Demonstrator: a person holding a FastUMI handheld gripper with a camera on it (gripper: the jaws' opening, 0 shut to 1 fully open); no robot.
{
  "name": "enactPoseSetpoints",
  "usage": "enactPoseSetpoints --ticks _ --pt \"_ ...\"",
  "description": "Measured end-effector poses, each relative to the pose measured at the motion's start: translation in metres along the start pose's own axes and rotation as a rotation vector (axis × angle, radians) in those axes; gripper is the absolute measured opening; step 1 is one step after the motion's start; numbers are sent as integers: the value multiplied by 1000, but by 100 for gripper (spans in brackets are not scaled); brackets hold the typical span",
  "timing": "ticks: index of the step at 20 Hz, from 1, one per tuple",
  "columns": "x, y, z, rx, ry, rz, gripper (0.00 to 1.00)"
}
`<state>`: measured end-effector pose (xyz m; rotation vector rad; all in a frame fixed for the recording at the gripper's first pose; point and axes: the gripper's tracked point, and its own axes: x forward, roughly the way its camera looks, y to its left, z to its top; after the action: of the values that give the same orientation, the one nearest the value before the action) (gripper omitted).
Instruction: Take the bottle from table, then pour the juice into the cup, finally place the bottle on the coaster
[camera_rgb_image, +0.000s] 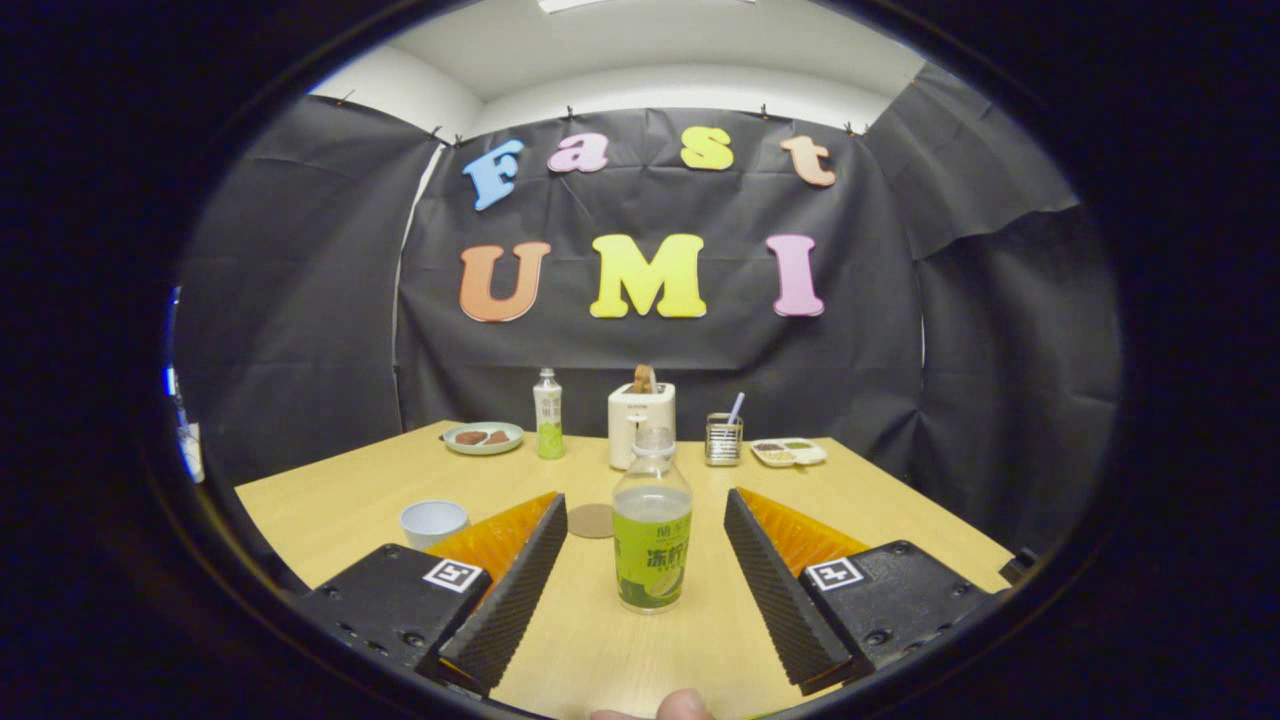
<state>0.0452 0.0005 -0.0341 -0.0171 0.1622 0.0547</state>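
The claw (645, 530) stands wide apart, its two fingers flanking a clear plastic bottle with a green label (651, 535) that stands upright on the pale wooden counter (890, 500), between the fingers and touching neither. This looks like the first step, the approach to take the bottle, with the grasp not yet made. The next move likely calls for closing both fingers evenly on the labelled body while keeping it upright, as the cap seems to be off. A small white cup (433, 522) sits off to the left beside the left finger, and a round brown coaster (591, 520) lies just behind the bottle's left side. A fingertip (684, 705) shows at the near edge.
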Motion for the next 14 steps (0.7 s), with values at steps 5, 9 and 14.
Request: enactPoseSetpoints --ticks 5,9,14 --pt "35 -5 -24 9 85 12 100" --pt "63 -4 -44 38 162 27 100" --pt "92 -3 -65 71 259 25 100"
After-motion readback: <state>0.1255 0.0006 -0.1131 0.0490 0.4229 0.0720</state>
